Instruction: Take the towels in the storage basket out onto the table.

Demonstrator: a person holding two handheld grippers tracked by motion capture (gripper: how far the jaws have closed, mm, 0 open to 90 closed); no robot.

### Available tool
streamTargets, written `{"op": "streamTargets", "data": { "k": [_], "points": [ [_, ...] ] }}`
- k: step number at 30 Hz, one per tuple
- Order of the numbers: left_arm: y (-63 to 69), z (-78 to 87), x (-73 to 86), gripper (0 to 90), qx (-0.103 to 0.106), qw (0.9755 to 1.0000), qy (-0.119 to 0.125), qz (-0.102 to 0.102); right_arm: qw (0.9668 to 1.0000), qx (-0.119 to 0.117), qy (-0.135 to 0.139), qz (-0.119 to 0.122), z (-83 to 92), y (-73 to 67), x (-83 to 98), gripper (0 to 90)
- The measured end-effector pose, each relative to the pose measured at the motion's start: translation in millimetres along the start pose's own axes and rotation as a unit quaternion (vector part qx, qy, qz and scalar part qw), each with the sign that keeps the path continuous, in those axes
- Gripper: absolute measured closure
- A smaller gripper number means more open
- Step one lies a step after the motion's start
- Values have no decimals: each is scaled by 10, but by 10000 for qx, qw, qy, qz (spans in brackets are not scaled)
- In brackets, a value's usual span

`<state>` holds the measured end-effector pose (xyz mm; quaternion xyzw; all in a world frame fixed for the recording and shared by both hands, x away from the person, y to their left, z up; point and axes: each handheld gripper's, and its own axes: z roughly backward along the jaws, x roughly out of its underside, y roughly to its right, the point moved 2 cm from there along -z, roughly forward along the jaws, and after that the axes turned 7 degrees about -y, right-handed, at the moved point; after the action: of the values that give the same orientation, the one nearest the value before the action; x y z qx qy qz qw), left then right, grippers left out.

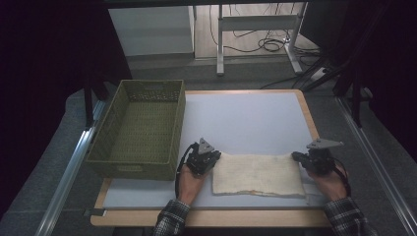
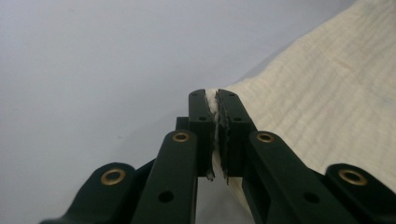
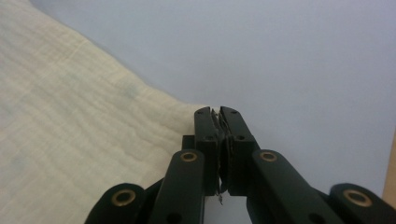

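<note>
A cream folded cloth [image 1: 258, 174] lies on the pale table mat [image 1: 246, 118], near the front edge. My left gripper [image 1: 217, 157] is at the cloth's far left corner. In the left gripper view its jaws [image 2: 215, 93] are shut with the cloth's edge [image 2: 327, 102] pinched between the pads. My right gripper [image 1: 297, 157] is at the far right corner. In the right gripper view its jaws [image 3: 216, 111] are closed on the tip of the cloth [image 3: 70, 140]. Both grippers sit low, close to the mat.
A green woven basket [image 1: 133, 169] stands at the left of the table, just beside my left gripper, and nothing shows inside it. The mat has a wooden border [image 1: 310, 118]. Beyond the table are desk legs and cables [image 1: 265, 44] on the floor.
</note>
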<state>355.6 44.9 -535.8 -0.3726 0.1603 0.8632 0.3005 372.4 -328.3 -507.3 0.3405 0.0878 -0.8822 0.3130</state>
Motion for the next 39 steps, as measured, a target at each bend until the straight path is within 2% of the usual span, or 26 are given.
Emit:
{"op": "streamTargets", "data": {
  "k": [4,6,10,12,16,18,22,24,27,30,33,35,38,39],
  "points": [
    [-28,72,-5,852,-336,9994,30,45,10000,63,32,45,-89,47,-185,866],
    [-35,77,1,848,-436,9990,-4,58,10000,68,45,31,-150,78,-261,865],
    [-82,-38,28,789,-463,9982,-364,113,9999,30,-159,-30,-342,134,-307,847],
    [-98,-48,39,744,-467,9984,-306,95,9998,39,-200,-64,-392,141,-300,825],
    [-130,9,0,697,-424,9988,-173,143,9999,34,-43,-103,-282,137,-319,763],
    [-149,24,-23,689,-390,9990,-136,192,9999,104,13,-90,-216,149,-331,723],
    [-178,-12,-39,681,-233,9993,-224,171,9998,-31,75,-202,-105,161,-319,671],
    [-192,-58,-25,673,-282,9989,-372,86,9998,-53,61,-175,-82,138,-291,649],
    [-217,-112,5,663,-332,9981,-519,95,9998,-158,30,-133,-45,62,-228,633],
    [-207,-154,16,639,-432,9969,-655,10,9996,-270,6,-58,-29,-21,-184,616],
    [-193,-178,36,604,-525,9967,-612,-37,9993,-371,-27,22,-25,-111,-149,600],
    [-206,-182,47,575,-504,9970,-578,49,9990,-438,-44,81,-22,-180,-127,591],
    [-245,-191,72,540,-389,9976,-480,305,9984,-552,-73,113,-18,-261,-116,572],
    [-247,-191,71,524,-392,9976,-486,312,9980,-603,-96,139,-17,-301,-118,561]
  ]
}}
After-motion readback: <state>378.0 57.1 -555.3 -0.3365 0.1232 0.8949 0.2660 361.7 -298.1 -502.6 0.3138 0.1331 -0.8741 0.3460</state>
